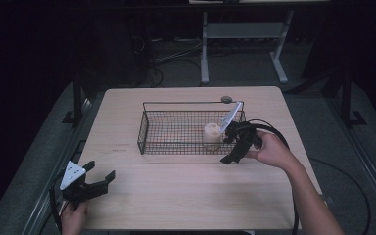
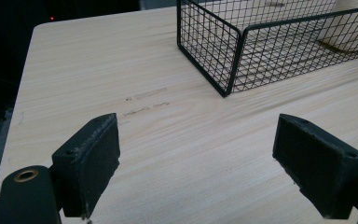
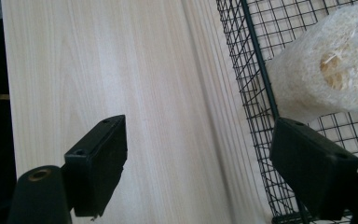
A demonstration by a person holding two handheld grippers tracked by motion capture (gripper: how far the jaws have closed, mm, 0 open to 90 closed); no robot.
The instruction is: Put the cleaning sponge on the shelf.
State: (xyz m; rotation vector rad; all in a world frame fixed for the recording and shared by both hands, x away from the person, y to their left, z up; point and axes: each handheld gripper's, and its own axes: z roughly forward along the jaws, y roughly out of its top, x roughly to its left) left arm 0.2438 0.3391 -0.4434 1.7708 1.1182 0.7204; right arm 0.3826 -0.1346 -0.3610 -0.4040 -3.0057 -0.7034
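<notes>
- Jaws of the right gripper [image 1: 234, 145] stand apart with nothing between them, at the near right corner of the black wire-mesh basket [image 1: 147, 128]; in the right gripper view one jaw hangs over bare wood, the other over the basket's rim.
- Jaws of the left gripper [image 1: 99, 172] are also spread wide and empty, at the near left edge of the pale wooden worktop [image 1: 186, 196], well apart from the basket.
- Inside the basket, against its right end, rests a pale, fibrous loofah sponge in a clear wrapper [image 1: 212, 133]; the high view shows it upright, its round end facing up.
- From the right gripper the sponge [image 3: 324, 70] lies just beyond the rim, on the far side of the wire wall and close to the jaw over the mesh.
- The right hand [image 1: 269, 149] is by far the nearer; my reading is that the sponge now sits free in the basket, and any fresh grasp would have to clear the rim first.
</notes>
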